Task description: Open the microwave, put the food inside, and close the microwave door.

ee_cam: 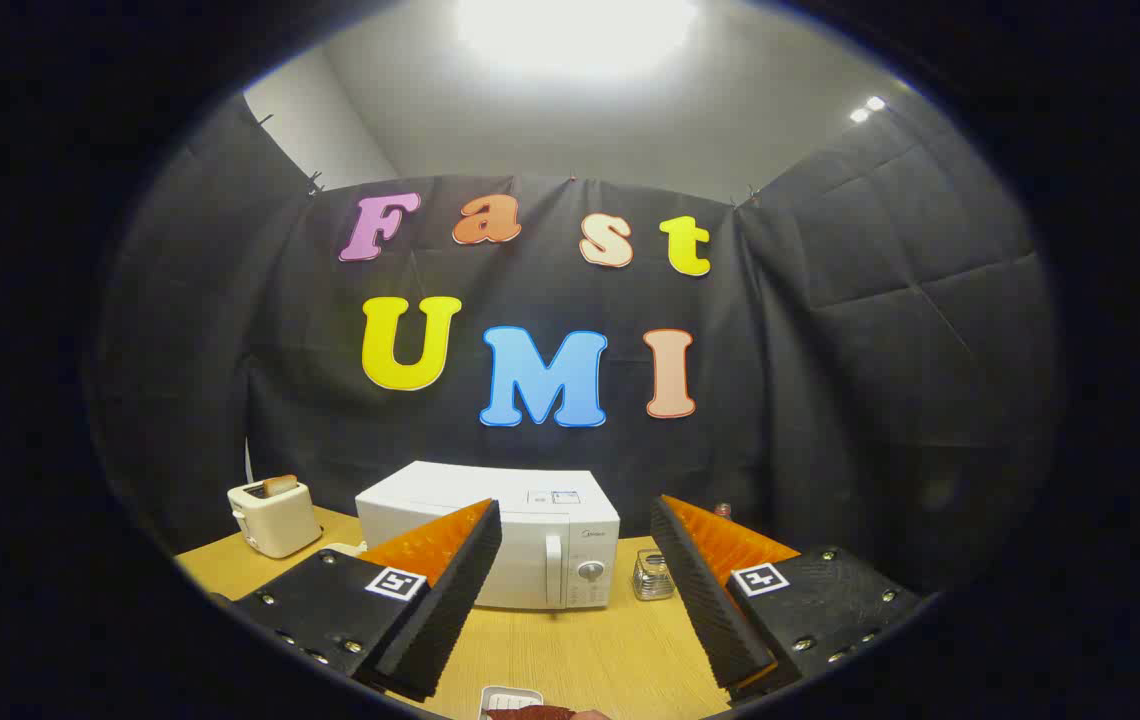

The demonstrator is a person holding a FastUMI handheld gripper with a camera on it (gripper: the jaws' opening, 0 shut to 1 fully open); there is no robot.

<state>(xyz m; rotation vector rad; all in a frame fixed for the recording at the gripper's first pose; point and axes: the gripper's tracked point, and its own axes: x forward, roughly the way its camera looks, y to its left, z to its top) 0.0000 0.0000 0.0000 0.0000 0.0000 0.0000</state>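
The jaws (pixel 575 590) stand wide apart, nothing between them, held above a wooden table (pixel 580 650). Each finger (pixel 450 590) carries a small square black-and-white marker on its top. No words on those, just a blocky pattern.

Straight ahead, beyond the fingers and partly behind the left one, sits the microwave (pixel 530 535), white, door shut. A vertical handle (pixel 554 570) runs down the door's right edge, and a round knob (pixel 591 570) sits on the control panel just right of it. There is a small maker's mark above the knob, too small to read from here. A sticker (pixel 554 497) lies on the microwave's top near its front edge, its print too fine to make out.

Further left of the left finger, at the table's far corner, a cream toaster (pixel 274 516) stands with a slice of toast (pixel 279 485) poking up out of its slot.

Between the microwave and the right finger, a small clear glass jar (pixel 652 575) stands on the table, close to the microwave's right side. What is in it, I cannot tell. Behind the right finger's tip a small dark reddish thing (pixel 723 510) just peeps over, too hidden to name.

Down close in, nearer than the fingertips and between the two fingers, a white dish (pixel 510 697) rests on the table with the food (pixel 530 713), something dark reddish-brown, on it. It is well apart from the microwave.
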